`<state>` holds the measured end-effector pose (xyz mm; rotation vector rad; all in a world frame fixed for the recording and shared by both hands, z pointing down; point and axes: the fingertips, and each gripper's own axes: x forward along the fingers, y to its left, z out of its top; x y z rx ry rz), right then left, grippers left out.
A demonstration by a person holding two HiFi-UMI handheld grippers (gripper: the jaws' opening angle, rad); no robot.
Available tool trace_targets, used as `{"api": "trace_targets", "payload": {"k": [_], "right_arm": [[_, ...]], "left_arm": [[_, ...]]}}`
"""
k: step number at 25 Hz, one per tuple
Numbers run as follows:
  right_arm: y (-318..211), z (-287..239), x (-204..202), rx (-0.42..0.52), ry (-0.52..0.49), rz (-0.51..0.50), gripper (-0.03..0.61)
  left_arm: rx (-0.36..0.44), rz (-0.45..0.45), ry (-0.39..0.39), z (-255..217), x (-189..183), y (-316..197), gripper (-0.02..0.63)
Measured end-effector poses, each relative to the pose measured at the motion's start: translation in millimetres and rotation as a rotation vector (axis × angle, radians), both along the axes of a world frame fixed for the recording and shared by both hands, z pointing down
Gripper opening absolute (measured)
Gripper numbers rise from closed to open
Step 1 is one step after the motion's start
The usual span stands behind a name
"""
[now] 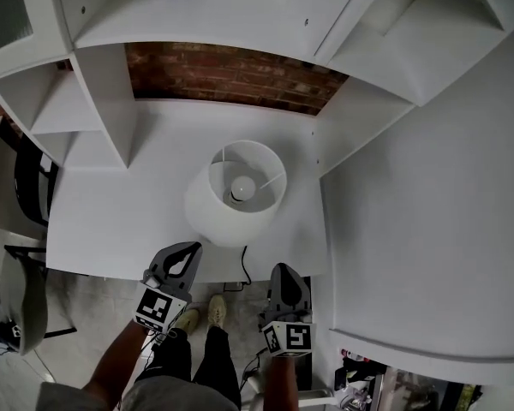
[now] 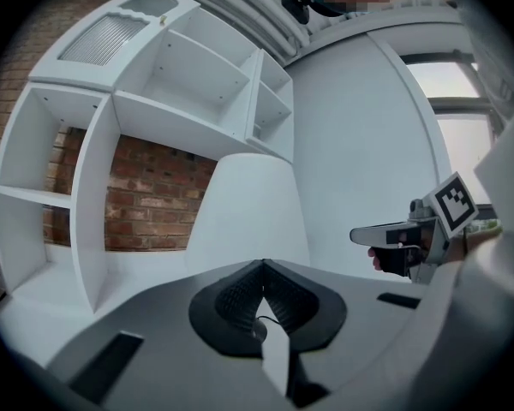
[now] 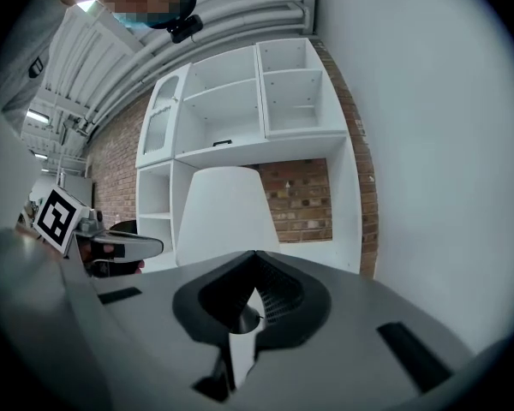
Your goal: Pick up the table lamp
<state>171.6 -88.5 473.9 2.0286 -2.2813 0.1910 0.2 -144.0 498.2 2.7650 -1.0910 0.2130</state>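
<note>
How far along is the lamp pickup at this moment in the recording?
Nothing looks done yet: the white table lamp with a tapered shade stands untouched on the white desk. In hand: the left hand-held gripper and right hand-held gripper hover at the desk's front edge, short of the lamp, jaws together and empty. Remaining: opening, gripping and lifting.

Straight ahead of my left gripper (image 1: 173, 268) and right gripper (image 1: 287, 294), both near the front edge of the white desk (image 1: 111, 221), the table lamp (image 1: 236, 197) blocks the middle with its wide shade. I see bare desktop to the left of the left gripper, open as far as the upright shelf divider (image 1: 103, 110). Close to the right of the right gripper, a tall white side panel (image 1: 428, 221) leaves a narrow strip beside the shade. A brick wall (image 1: 231, 75) closes the far side, under a shelf board (image 1: 214, 15).
</note>
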Motion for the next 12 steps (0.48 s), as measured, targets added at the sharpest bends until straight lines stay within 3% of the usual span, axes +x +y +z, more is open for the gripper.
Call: {"api": "trace_targets", "payload": {"k": [12], "right_arm": [[-35.3,72.6,24.0,0.010,-0.003,-0.085,0.017]], "left_arm": [[0.002,-0.060,0.005,73.7,31.7,-19.0,0.003]]}}
